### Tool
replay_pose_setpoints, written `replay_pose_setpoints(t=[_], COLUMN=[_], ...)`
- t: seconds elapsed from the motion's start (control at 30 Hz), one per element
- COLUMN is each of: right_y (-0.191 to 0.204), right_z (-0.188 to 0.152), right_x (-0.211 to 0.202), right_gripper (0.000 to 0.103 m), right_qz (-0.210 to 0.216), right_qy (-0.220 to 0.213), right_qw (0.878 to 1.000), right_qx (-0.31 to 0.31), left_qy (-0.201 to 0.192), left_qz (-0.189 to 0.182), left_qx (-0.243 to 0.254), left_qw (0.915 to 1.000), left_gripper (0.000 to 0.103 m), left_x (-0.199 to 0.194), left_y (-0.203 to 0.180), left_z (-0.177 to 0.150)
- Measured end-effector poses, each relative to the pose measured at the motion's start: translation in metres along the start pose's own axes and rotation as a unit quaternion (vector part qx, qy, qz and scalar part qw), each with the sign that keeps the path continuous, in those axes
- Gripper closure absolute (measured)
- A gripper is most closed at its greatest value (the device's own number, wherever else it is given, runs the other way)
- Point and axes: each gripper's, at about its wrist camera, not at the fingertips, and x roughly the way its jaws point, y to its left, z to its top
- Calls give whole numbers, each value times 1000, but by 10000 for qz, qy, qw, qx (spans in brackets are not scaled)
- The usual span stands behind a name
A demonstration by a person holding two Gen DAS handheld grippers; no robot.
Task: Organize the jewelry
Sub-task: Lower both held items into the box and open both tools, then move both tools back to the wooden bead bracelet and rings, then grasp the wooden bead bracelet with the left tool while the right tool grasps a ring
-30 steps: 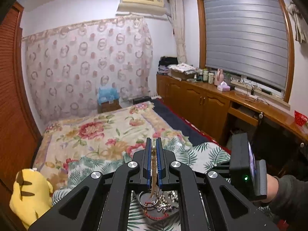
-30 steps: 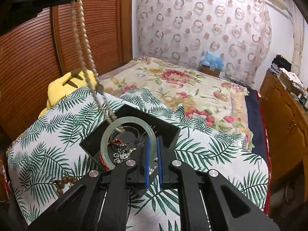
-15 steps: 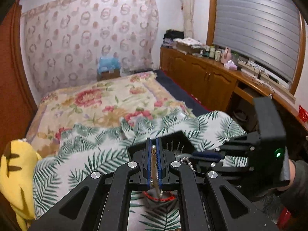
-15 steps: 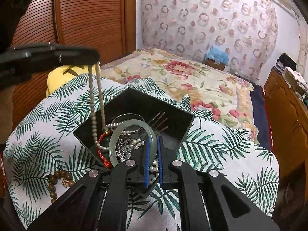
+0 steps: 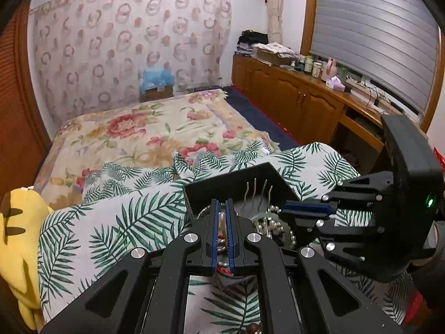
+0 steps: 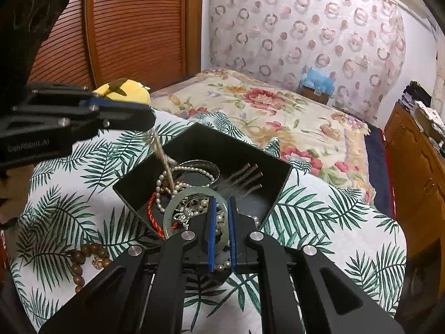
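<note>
Leftmost, brown wooden-bead bracelet (image 6: 83,261) lies on the palm-leaf print cushion (image 6: 328,222) near its left edge, outside the box; still to go in.

Left gripper (image 6: 147,123) hangs above the black open jewelry box (image 6: 222,144), fingers nearly closed on a pale bead strand (image 6: 164,164) whose lower end touches the pile inside. Not yet let go.

Box centre: white pearl strands (image 6: 189,171), orange-red cord (image 6: 152,211), silver hairpin comb (image 6: 244,176) already inside.

Right gripper (image 6: 220,222) over the box's near corner, fingers narrowly apart around the rim of a pale green jade bangle (image 6: 172,208); firm grip or not, cannot tell.

Judgement: mostly done; strand, bangle, wooden beads remain.
</note>
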Motion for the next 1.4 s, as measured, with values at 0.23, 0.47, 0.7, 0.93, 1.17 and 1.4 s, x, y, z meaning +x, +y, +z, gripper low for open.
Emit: replay_pose_setpoints(t=[0.23,0.47,0.7,0.93,1.17,1.4], right_y=[8,30,44,54,61,68], right_z=[-11,-42,-71,-93,-108,-110], right_x=[-30,-45,-51,-57,-54,-49], right_gripper=[93,93,93,93,93,93], right_qz=[116,318,354,413,459,414], right_qy=[-175,19,237,457,707,895], right_qw=[9997,9993,9986,9974,9960,9950], right_qx=[124,182,300,364,304,128], left_qy=[76,217,426,743,868,893], left_qz=[-42,-67,-108,-184,-248,-202], left_qx=[-61,-36,-80,55,44,82], left_qw=[9999,9997,9990,9971,9959,9958], left_gripper=[90,67,60,56,52,52], left_x=[-11,-19,-22,-13,-13,-16], left_y=[-1,-3,-3,-14,-14,-16], left_z=[-17,-45,-75,-105,-121,-122])
